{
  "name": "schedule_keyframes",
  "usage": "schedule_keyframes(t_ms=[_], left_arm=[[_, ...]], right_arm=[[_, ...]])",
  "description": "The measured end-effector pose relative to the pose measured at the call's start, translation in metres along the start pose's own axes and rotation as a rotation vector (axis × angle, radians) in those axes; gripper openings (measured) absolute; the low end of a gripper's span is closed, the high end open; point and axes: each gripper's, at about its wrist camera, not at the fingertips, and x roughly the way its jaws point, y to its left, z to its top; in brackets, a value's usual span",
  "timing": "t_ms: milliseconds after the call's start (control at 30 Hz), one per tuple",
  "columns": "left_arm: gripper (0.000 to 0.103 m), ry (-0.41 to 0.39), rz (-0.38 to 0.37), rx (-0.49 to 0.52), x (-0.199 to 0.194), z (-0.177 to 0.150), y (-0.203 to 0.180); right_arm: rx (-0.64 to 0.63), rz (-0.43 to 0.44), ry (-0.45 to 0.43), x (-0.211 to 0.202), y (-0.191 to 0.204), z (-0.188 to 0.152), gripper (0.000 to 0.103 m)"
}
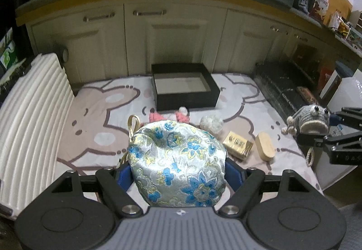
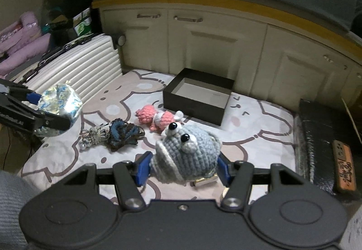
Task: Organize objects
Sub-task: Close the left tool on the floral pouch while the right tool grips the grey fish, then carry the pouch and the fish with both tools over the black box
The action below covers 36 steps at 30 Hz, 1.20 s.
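Left gripper (image 1: 178, 173): fingers clenched on a floral brocade pouch (image 1: 178, 164), silver with blue and yellow flowers. Pouch sits squarely between the blue pads, bulging above and ahead of them, lifted clear of the patterned bed sheet (image 1: 95, 127). A gold loop (image 1: 133, 124) stands up at its far left corner. The pouch fills the middle of the left wrist view and hides both fingertips and the sheet under it.

Right gripper (image 2: 184, 167): fingers grasping a grey crocheted fish toy (image 2: 187, 155), pads pressing on its left and right flanks, googly eyes up and toward the far side. Toy held above the sheet. Under it a gold box (image 1: 237, 146) shows only as a sliver in the right wrist view; the left wrist view shows it lying beside a pale wooden oval case (image 1: 265, 147).

Still lying on the sheet: pink crocheted doll (image 2: 158, 120), just in front of the open black box (image 2: 199, 96); blue and brown knitted piece (image 2: 123, 133) touching a silvery tassel bundle (image 2: 95, 135); a white yarn ball (image 1: 211, 123), half hidden behind the pouch.

White ribbed suitcase (image 1: 34, 118) along the left edge of the bed. Cream cabinets (image 1: 169, 35) behind, blurred. Dark items at far right hard to make out.
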Motion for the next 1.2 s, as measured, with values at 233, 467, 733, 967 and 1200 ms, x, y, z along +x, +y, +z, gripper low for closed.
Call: schedule_keyframes(t_ms=[233,467,733,967,1200], left_arm=[[0.08,-0.056,0.009,-0.013,-0.016,0.035,-0.006],[0.08,-0.09,0.019,-0.014,-0.012,0.075,-0.01],[0.08,-0.099,0.013,-0.017,0.021,0.123,-0.015],[0.08,-0.076,0.015,-0.039,0.074,0.158,-0.014],[0.08,-0.036,-0.009,-0.067,0.135,0.182,-0.014]], right_arm=[[0.027,-0.026,-0.041,-0.011,0.0,0.03,0.06],[0.068,-0.049,-0.092,-0.007,-0.008,0.069,0.06],[0.157,-0.072,-0.125,0.027,-0.028,0.117,0.06],[0.211,-0.096,-0.097,0.08,-0.041,0.146,0.06],[0.245,-0.098,-0.056,0.139,-0.058,0.162,0.06]])
